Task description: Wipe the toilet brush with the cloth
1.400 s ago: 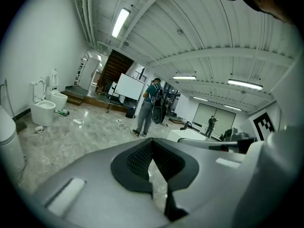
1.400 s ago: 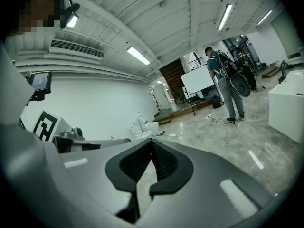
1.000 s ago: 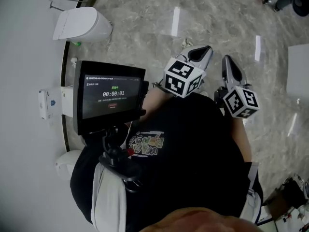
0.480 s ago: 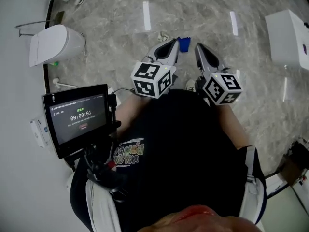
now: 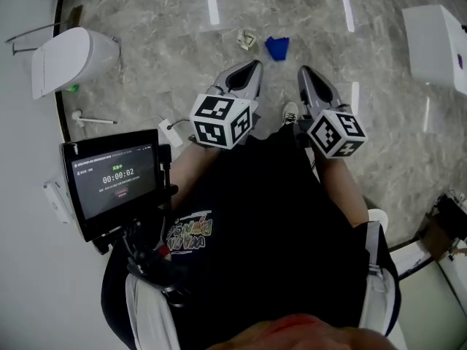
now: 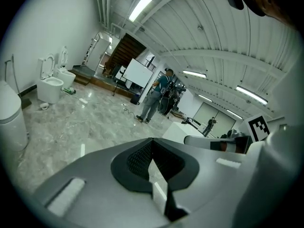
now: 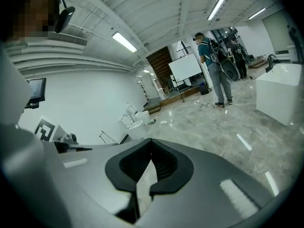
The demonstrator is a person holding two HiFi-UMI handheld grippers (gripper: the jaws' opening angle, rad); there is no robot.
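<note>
Presently the white, thin-handled toilet brush lies flat on the grey marbled stone floor, close against the white wall and just below the white ceramic toilet. The small blue cloth sits crumpled on the same floor, well apart from the brush and ahead of the person's two tools, with a pale crumpled scrap just beside it. The grey left gripper is clenched, its tips meeting with nothing between them. The grey right gripper is likewise clamped on nothing. Both are held near the person's chest and angled down towards the cloth. A black tablet with a timer on its screen hangs at the person's left. Judgement: wiping not begun; cloth pick-up is the step in hand. Risks: jaws that are not opened before reaching the cloth would only shove it across the smooth stone. A shallow pinch on a loose fold could let it slip out. The scrap might be caught with it, being so close. Later, the slim handle may roll or skid when pressed, and the tablet may block the person's sight of the brush.
</note>
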